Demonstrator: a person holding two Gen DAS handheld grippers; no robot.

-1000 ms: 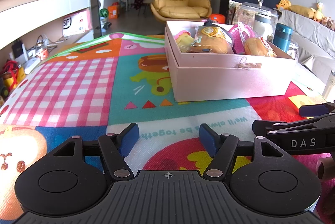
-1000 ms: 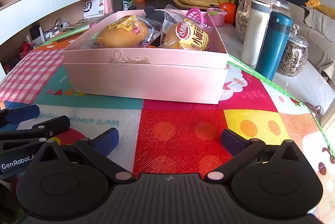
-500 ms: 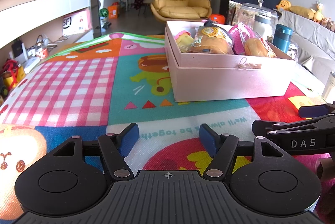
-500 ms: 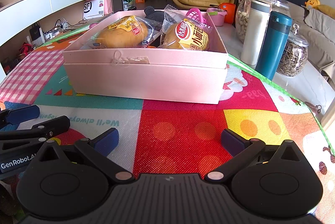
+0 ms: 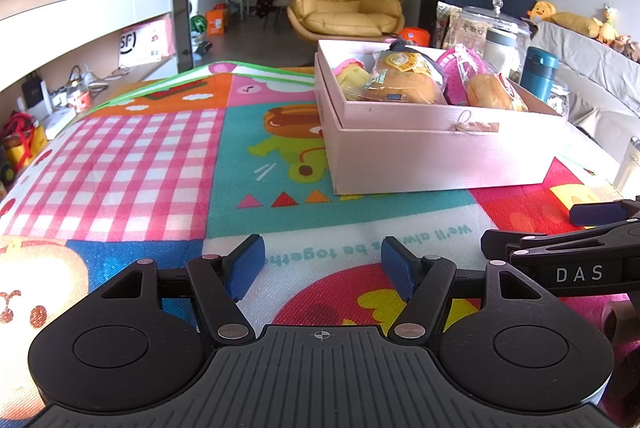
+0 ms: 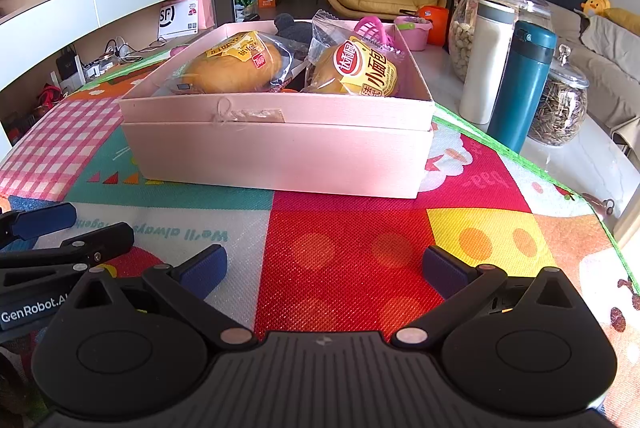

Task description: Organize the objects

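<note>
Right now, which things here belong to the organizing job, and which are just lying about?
Job:
- pink box
- two bagged buns in it
- pink basket in it
- left gripper and right gripper, both open and empty

Lying about:
- teal flask
- white flask
- two glass jars
- play mat

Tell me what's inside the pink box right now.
In the pink box: two wrapped bread buns, a pink plastic basket, something dark and a yellow item. The buns hide whatever lies beneath.
</note>
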